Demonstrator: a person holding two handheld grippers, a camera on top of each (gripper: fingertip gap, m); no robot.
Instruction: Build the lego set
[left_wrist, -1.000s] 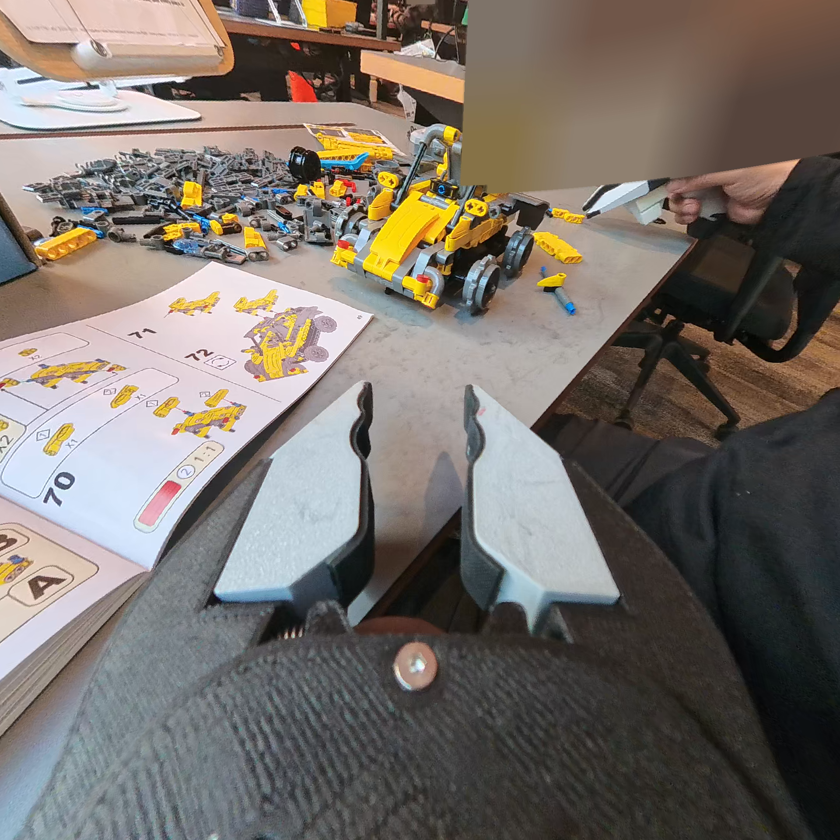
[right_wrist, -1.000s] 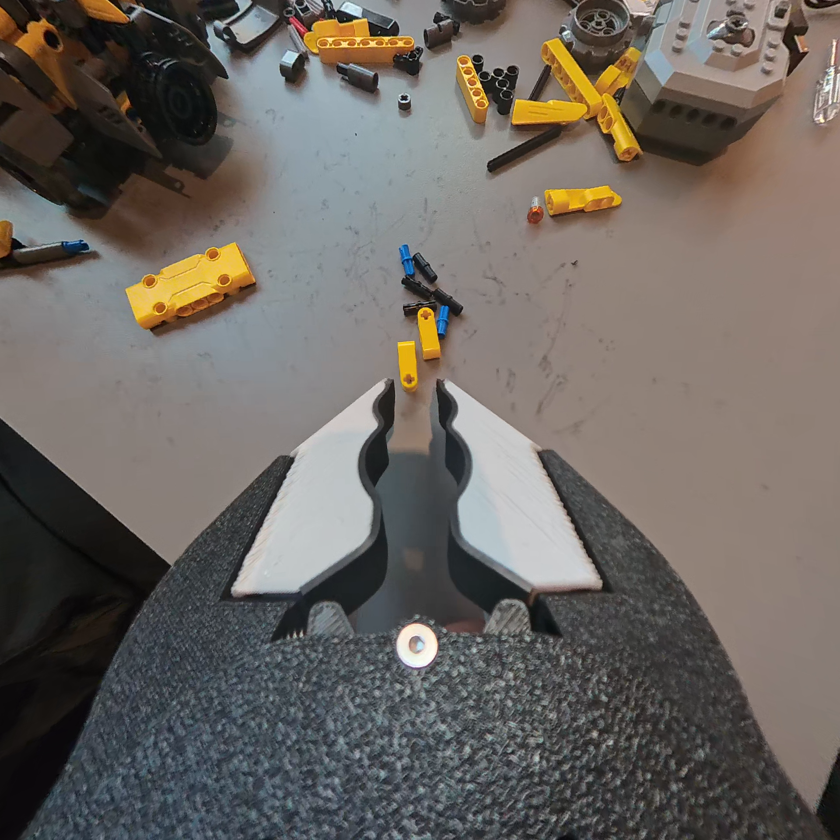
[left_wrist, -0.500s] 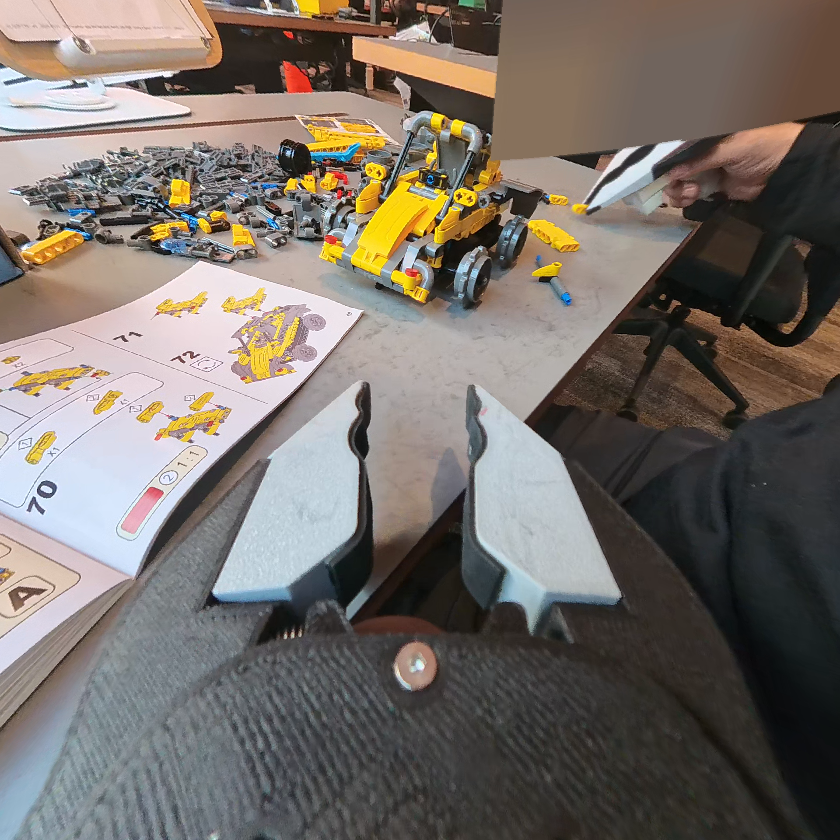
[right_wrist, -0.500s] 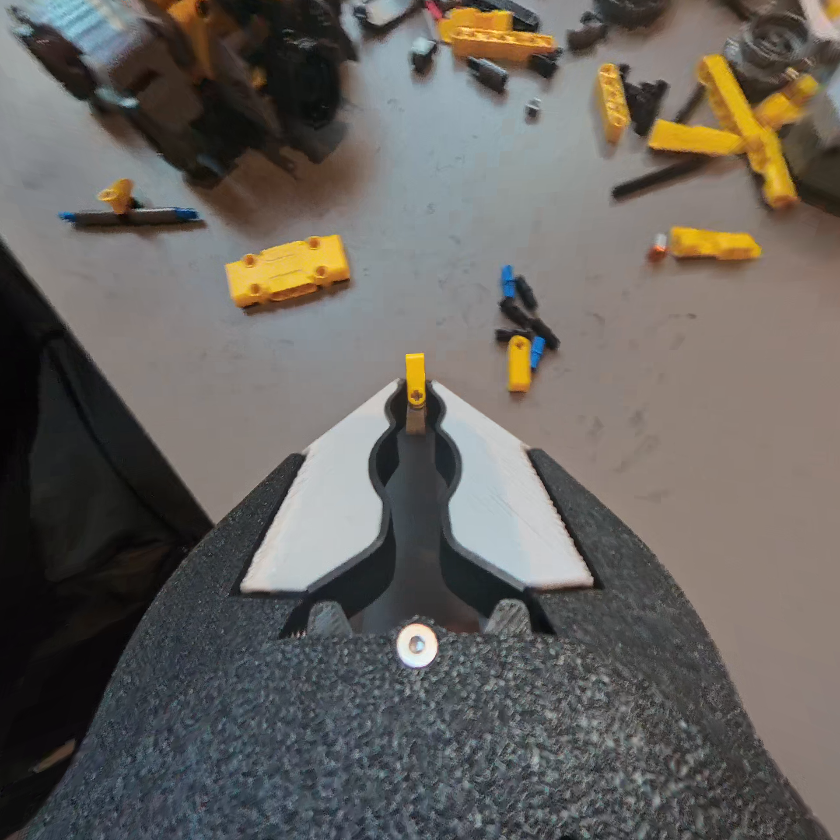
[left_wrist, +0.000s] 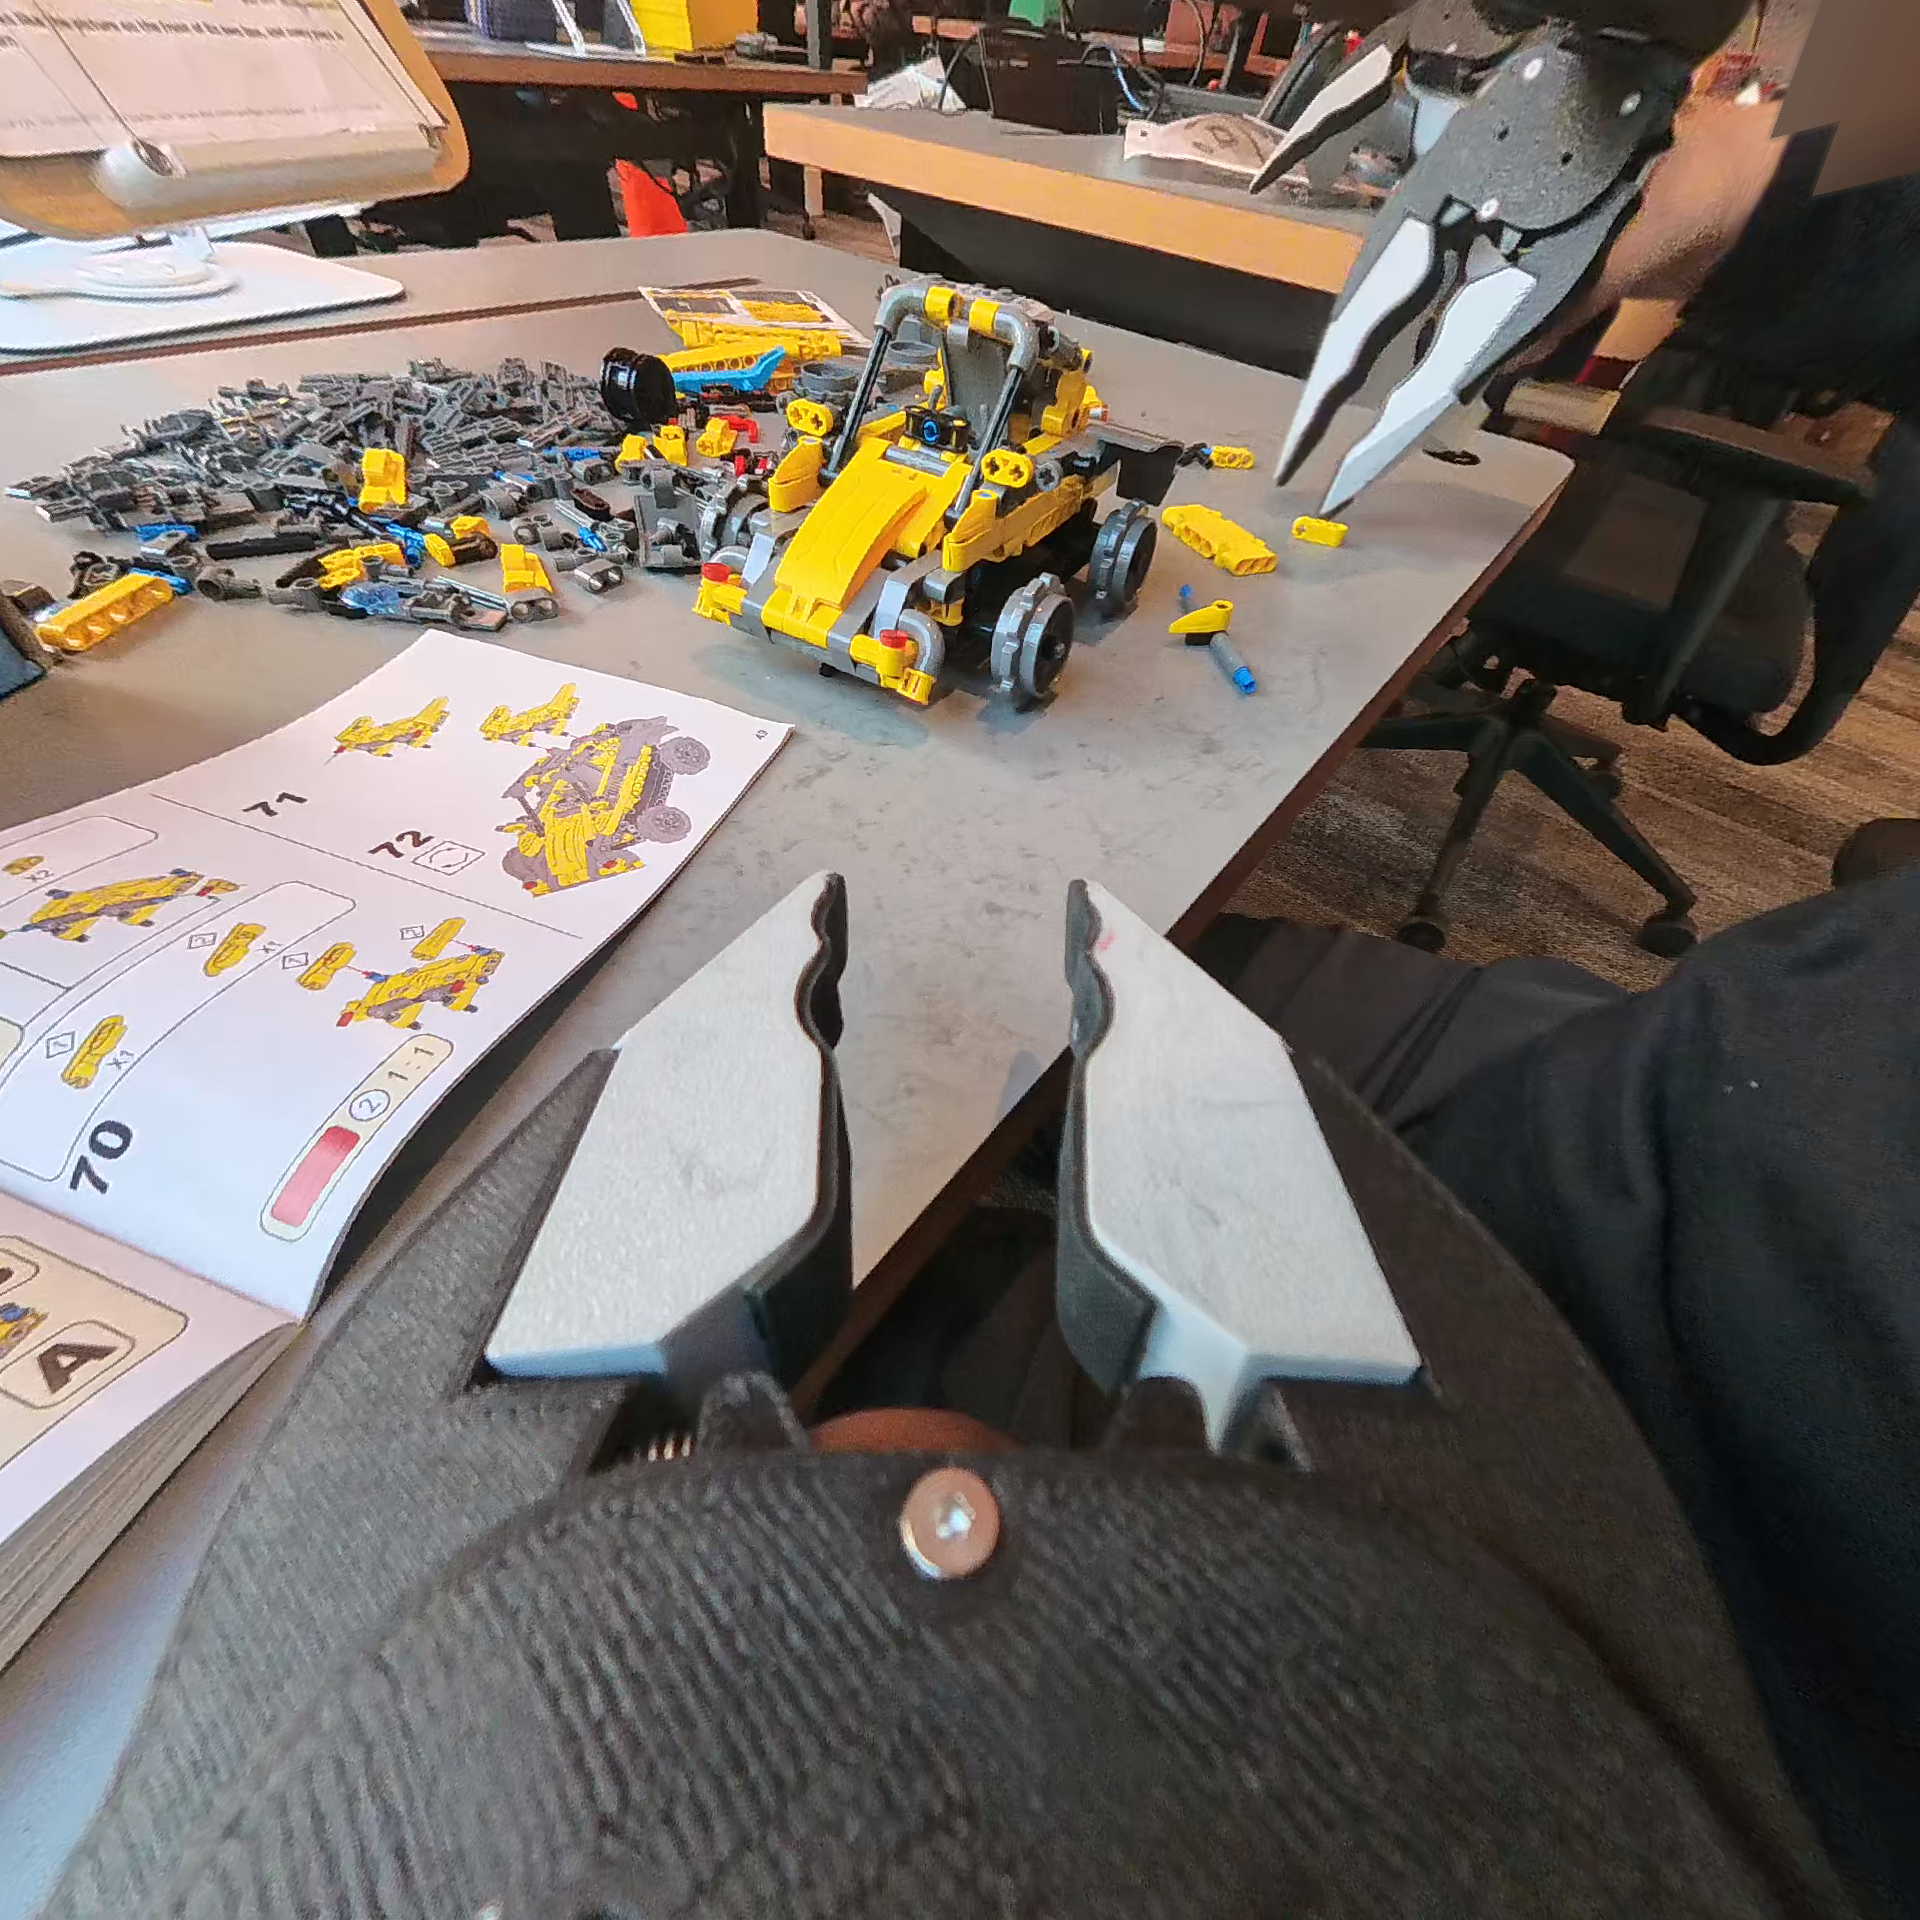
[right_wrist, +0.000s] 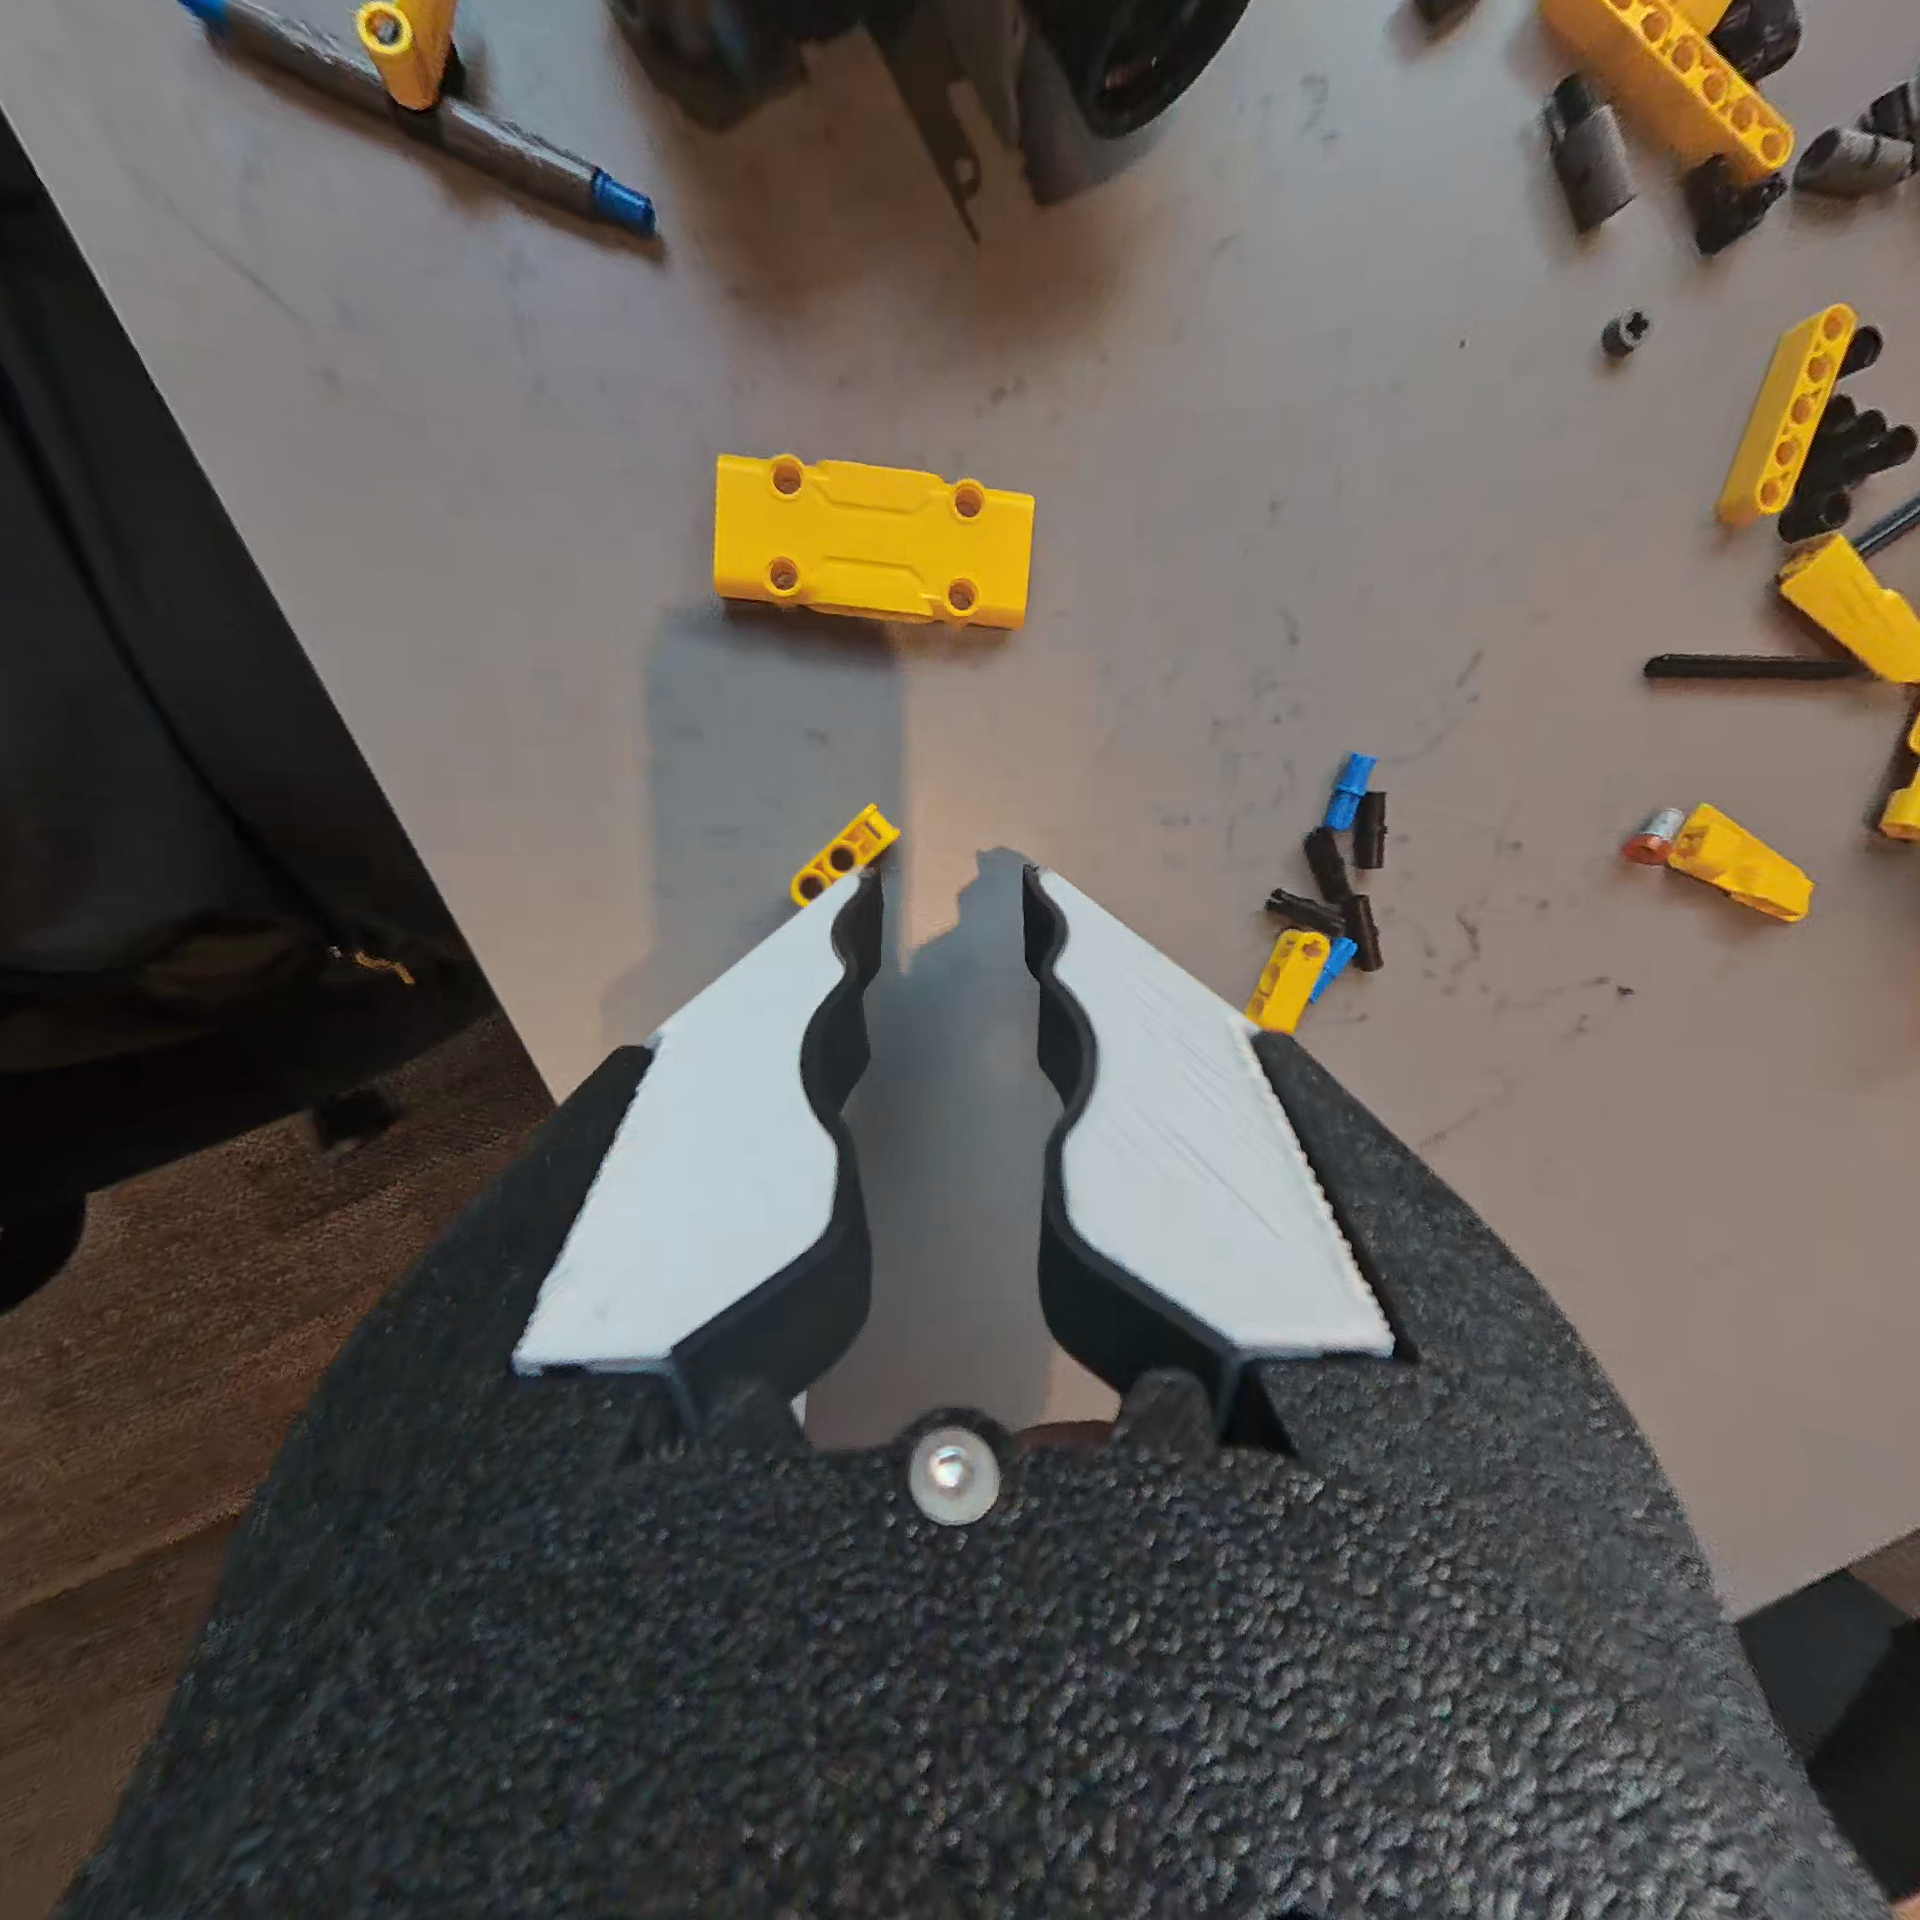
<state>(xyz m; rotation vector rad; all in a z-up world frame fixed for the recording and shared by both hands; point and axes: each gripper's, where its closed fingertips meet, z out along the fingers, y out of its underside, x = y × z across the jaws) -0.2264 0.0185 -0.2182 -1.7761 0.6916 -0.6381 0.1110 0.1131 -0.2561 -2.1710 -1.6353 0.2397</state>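
Note:
My right gripper is open and holds nothing, low over the grey table. A small yellow two-hole piece lies on the table just outside its left fingertip. A flat yellow panel lies ahead of it. The left wrist view shows this gripper open, its tips just above that small piece. My left gripper is open and empty above the table's near edge, beside an open instruction booklet. A yellow and grey toy vehicle stands farther ahead.
A pile of grey, yellow and blue parts lies at the back left. Black and blue pins lie right of my right gripper. A grey axle with a yellow connector lies near the table's edge. An office chair stands beyond it. Spacing between my two grippers at the tips: around 35 centimeters.
My right gripper shut on the small yellow piece, carried it left towards the yellow panel, then opened; the piece now lies on the table by its left fingertip. The left gripper hardly moved.

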